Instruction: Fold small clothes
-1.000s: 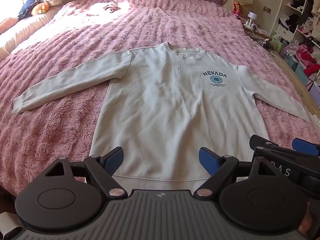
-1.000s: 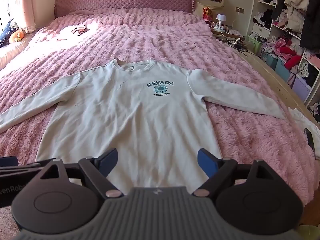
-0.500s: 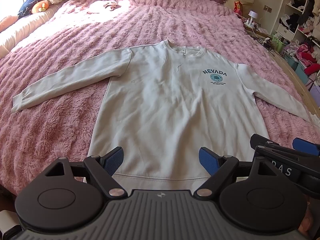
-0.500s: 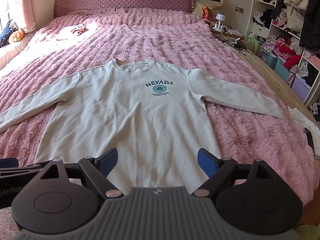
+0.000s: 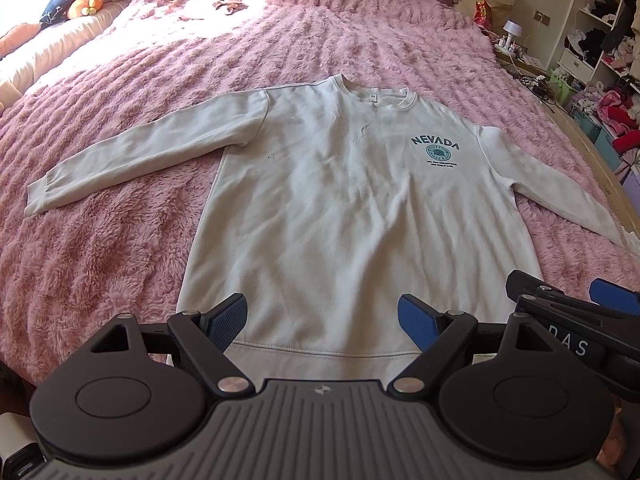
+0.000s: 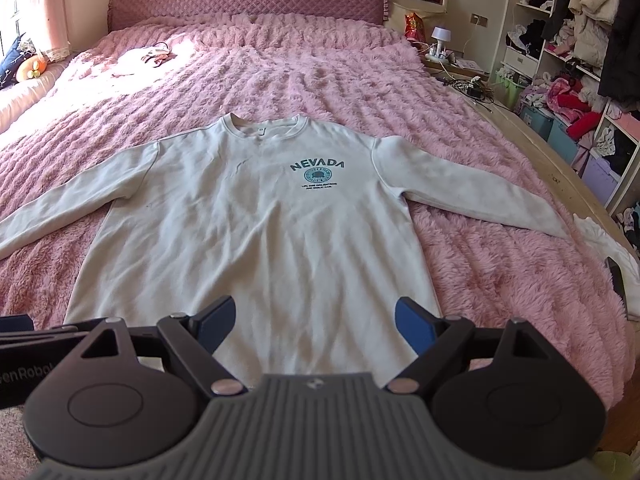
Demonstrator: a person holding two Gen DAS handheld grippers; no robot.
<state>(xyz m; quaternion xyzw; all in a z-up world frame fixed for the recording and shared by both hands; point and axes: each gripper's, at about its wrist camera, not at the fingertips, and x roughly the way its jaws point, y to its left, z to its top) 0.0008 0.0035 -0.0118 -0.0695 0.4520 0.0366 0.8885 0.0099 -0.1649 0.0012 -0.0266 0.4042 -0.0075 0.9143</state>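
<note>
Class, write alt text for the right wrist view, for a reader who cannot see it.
A pale sweatshirt printed NEVADA lies flat, face up, sleeves spread, on a fluffy pink bed. The open right hand-held gripper hovers over its hem, holding nothing. Cluttered shelves stand to the right.

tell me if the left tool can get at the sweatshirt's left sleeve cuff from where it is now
Probably yes. The left tool is open above the hem of the sweatshirt, and the cuff lies flat on the pink bedspread off to its left with nothing on or around it. It would need a sideways move first.
</note>
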